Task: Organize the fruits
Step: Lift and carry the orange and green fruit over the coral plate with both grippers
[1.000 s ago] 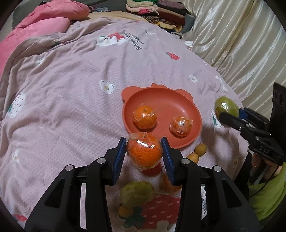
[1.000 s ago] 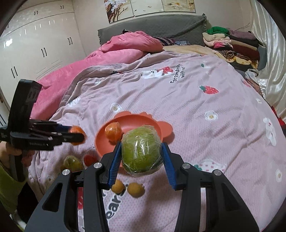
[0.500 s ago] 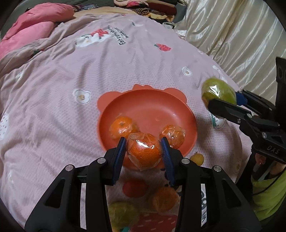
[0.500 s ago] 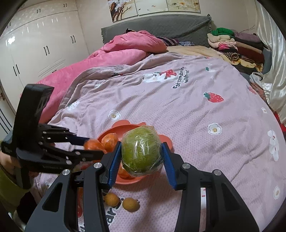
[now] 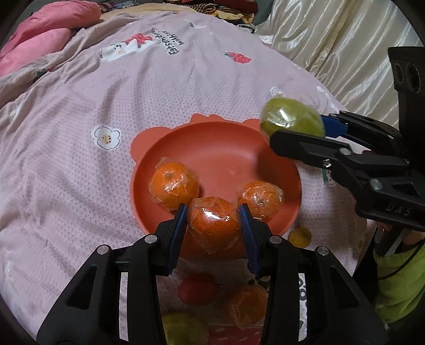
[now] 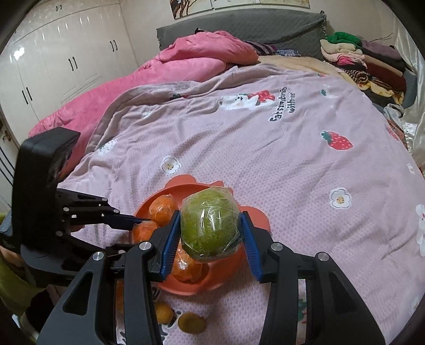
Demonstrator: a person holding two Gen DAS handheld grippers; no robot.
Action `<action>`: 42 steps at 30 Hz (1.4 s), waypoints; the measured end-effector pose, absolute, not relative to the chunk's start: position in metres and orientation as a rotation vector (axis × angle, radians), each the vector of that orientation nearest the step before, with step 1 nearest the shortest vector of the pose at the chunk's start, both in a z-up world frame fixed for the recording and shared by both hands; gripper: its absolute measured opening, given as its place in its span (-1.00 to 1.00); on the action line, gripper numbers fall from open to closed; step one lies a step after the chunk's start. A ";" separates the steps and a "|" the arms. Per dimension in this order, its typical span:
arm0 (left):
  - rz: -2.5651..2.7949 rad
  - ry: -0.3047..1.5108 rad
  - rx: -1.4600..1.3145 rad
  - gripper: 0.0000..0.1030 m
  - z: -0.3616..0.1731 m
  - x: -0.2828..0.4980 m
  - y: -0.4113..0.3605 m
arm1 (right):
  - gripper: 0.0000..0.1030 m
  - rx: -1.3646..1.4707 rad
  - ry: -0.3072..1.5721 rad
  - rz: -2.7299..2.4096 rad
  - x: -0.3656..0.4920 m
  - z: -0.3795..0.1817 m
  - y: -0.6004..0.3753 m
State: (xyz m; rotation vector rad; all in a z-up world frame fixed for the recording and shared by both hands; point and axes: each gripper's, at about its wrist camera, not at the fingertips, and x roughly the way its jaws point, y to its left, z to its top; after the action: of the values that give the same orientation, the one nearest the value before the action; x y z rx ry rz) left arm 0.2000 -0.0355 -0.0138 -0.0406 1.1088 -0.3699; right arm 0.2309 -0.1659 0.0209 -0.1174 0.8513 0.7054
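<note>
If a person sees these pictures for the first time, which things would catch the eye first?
Probably the wrapped orange clamped in the left gripper over the near edge of the orange-red plate, where two more wrapped oranges lie. Next, the big green fruit gripped by the right gripper above the plate's right side.

**I'm working in a home bedroom**

I see a bed [image 6: 265, 148] spread with a pink blanket printed with strawberries and flowers, a pink duvet [image 6: 186, 61] bunched toward a grey headboard [image 6: 239, 24], folded clothes [image 6: 366, 61] stacked at the far corner, white wardrobes [image 6: 66, 61] along one wall, and a shiny cream curtain [image 5: 332, 45] beside the bed.
</note>
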 end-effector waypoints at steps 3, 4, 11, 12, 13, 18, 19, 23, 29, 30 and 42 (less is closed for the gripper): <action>-0.368 1.111 -0.044 -0.38 -0.015 0.202 -0.034 | -0.17 -0.129 0.863 0.713 0.235 0.016 -0.160; -0.369 1.111 -0.045 -0.38 -0.015 0.202 -0.033 | -0.17 -0.133 0.864 0.714 0.236 0.015 -0.159; -0.368 1.117 -0.049 -0.38 -0.017 0.201 -0.030 | -0.17 -0.159 0.885 0.733 0.241 0.007 -0.147; -0.367 1.119 -0.049 -0.38 -0.017 0.201 -0.029 | -0.17 -0.163 0.888 0.735 0.242 0.005 -0.145; -0.367 1.121 -0.049 -0.38 -0.018 0.202 -0.029 | -0.17 -0.165 0.891 0.737 0.243 0.004 -0.144; -0.363 1.126 -0.045 -0.38 -0.020 0.201 -0.030 | -0.17 -0.176 0.911 0.736 0.248 -0.003 -0.140; -0.363 1.127 -0.046 -0.38 -0.021 0.201 -0.029 | -0.17 -0.178 0.913 0.737 0.249 -0.004 -0.140; -0.361 1.128 -0.044 -0.38 -0.021 0.201 -0.029 | -0.17 -0.180 0.923 0.738 0.251 -0.008 -0.139; -0.356 1.127 -0.043 -0.38 -0.021 0.202 -0.028 | -0.17 -0.190 0.933 0.735 0.253 -0.013 -0.138; -0.357 1.127 -0.043 -0.38 -0.021 0.202 -0.028 | -0.17 -0.190 0.935 0.734 0.253 -0.014 -0.137; -0.358 1.128 -0.047 -0.36 -0.020 0.201 -0.028 | -0.17 -0.208 0.951 0.739 0.253 -0.018 -0.133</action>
State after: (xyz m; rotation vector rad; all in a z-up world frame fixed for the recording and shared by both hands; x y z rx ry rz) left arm 0.2007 -0.0283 -0.0204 -0.0466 1.1281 -0.3585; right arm 0.2533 -0.1327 -0.0184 -0.2078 0.9512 0.7387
